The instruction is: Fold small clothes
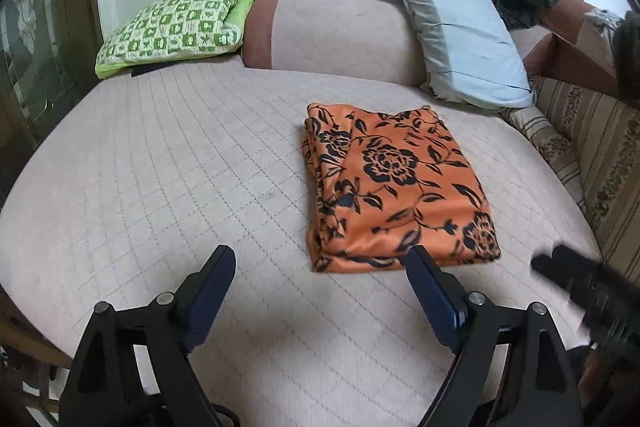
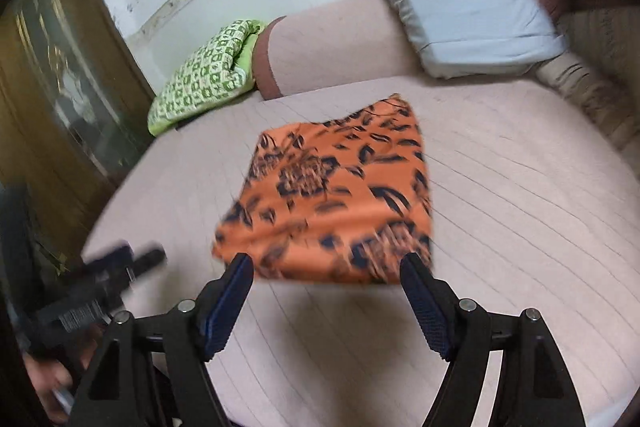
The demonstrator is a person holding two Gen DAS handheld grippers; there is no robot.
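Quilted pink bed cover forms the work surface; seen from both wrist cams.

Near field, left wrist cam: left gripper hovers over the cover w/ jaws spread wide, nothing between them. Its right fingertip overlaps the near edge of the folded cloth in the view; contact can't be confirmed. Right gripper shows at the lower right edge, blurred.

Near field, right wrist cam: right gripper also spread wide, holding nothing. Frame is motion-blurred. Both fingertips sit at the near edge of the cloth; touching or not can't be told.

Mid field: orange floral garment lies folded into a rough rectangle, flat on the cover, approx. center-right of the bed.

Far field: pink bolster along the wall. Green patterned pillow to its left, grey-blue pillow leaning to its right. Striped upholstery borders the right side.
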